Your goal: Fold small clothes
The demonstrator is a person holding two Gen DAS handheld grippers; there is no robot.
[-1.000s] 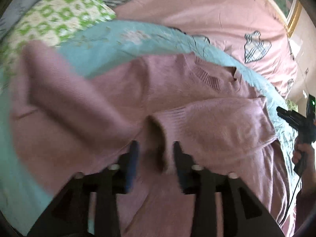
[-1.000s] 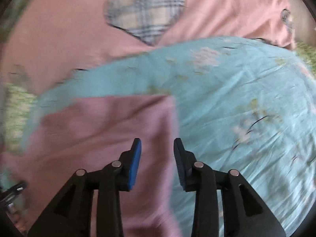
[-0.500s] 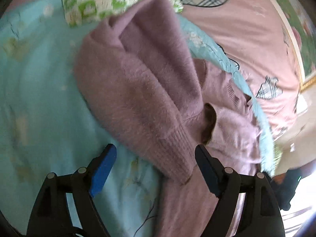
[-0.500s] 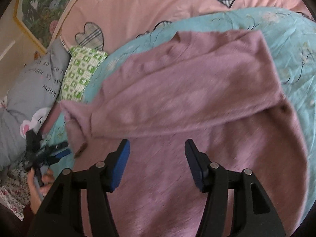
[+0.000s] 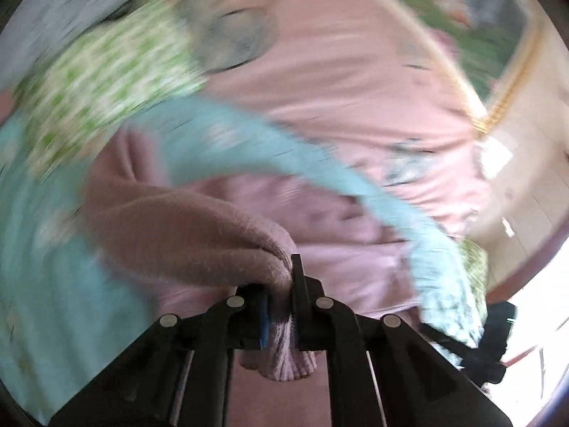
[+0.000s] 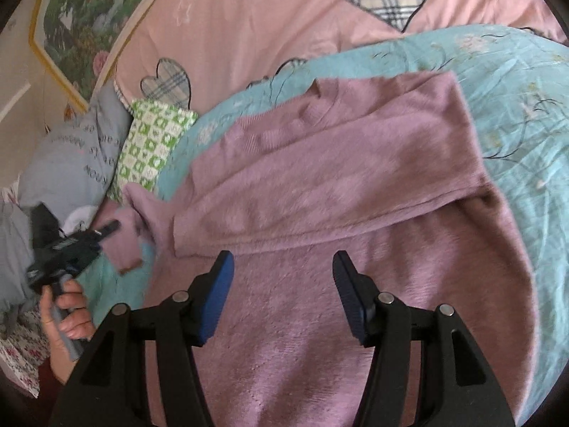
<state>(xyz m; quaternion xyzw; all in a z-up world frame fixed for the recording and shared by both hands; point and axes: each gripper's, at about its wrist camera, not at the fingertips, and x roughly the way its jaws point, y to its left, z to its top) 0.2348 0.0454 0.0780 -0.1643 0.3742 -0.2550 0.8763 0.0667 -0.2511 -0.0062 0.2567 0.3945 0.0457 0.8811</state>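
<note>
Teal floral blanket (image 6: 526, 114), pink heart-patched bedspread (image 6: 266, 17), framed picture (image 6: 78, 25)

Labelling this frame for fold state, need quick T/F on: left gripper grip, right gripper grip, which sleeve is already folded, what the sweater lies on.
1. The left gripper is shut on the sweater's sleeve cuff. True.
2. The right gripper is clamped on the sweater's hem. False: it is open above the sweater, gripping nothing.
3. One sleeve already lies folded across the sweater's body. True.
4. The sweater lies on bare wooden floor. False: it lies on a teal floral blanket.
</note>
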